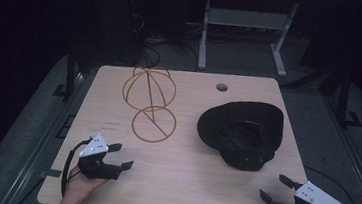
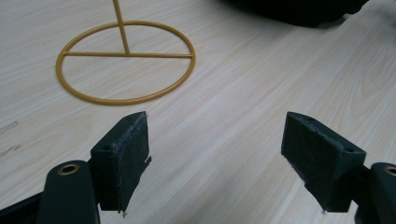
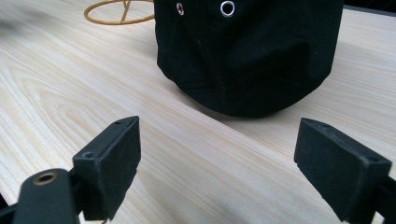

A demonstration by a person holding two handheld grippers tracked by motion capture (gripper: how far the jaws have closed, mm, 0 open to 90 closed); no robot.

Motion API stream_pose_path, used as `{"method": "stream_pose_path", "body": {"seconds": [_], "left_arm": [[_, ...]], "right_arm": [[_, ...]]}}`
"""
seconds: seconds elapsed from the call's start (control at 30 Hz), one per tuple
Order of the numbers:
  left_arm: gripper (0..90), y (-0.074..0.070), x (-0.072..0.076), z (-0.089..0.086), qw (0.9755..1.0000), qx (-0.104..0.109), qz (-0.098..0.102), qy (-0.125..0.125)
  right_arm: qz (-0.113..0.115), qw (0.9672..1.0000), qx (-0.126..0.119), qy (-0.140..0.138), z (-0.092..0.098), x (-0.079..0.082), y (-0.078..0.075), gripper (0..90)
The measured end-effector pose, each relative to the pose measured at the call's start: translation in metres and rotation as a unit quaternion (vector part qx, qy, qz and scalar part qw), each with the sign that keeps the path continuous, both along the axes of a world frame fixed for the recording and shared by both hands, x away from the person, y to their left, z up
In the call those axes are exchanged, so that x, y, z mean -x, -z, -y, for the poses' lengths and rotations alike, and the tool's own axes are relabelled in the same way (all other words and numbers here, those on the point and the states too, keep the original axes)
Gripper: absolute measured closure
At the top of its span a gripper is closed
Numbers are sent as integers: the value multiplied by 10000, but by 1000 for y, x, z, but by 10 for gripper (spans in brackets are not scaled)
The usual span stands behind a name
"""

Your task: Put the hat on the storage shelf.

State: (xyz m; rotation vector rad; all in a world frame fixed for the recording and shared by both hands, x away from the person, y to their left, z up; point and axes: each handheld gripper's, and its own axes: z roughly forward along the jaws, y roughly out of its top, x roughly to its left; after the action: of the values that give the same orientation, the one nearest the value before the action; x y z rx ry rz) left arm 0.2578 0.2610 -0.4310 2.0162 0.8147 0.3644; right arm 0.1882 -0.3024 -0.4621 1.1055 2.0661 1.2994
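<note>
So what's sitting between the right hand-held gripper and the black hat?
Nothing: bare wooden table separates the right hand-held gripper from the black hat, as the right gripper view shows.

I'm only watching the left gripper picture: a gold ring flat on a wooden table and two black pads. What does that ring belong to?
Observer: It is the base of a gold wire stand whose thin post carries a round wire cage, seen in the high view.
Operator: And the dark thing at my top edge?
Observer: A black hat lying on the table, right of the stand; the right gripper view shows metal eyelets in its cloth.
Operator: Is anyone holding it?
Observer: No. The right gripper sits near the table's front right corner, jaws open and apart from the hat.
</note>
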Motion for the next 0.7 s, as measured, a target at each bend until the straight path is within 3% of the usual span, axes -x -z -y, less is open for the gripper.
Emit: {"method": "stream_pose_path", "body": {"seconds": [0.43,0.7], "left_arm": [[228,-3,0,14,9996,124,-70,239],[228,-11,-1,44,9971,129,-135,731]], "right_arm": [[-63,9999,-81,-100,-1,-6,3,141],[-49,9998,-72,-150,-4,-7,0,141]]}}
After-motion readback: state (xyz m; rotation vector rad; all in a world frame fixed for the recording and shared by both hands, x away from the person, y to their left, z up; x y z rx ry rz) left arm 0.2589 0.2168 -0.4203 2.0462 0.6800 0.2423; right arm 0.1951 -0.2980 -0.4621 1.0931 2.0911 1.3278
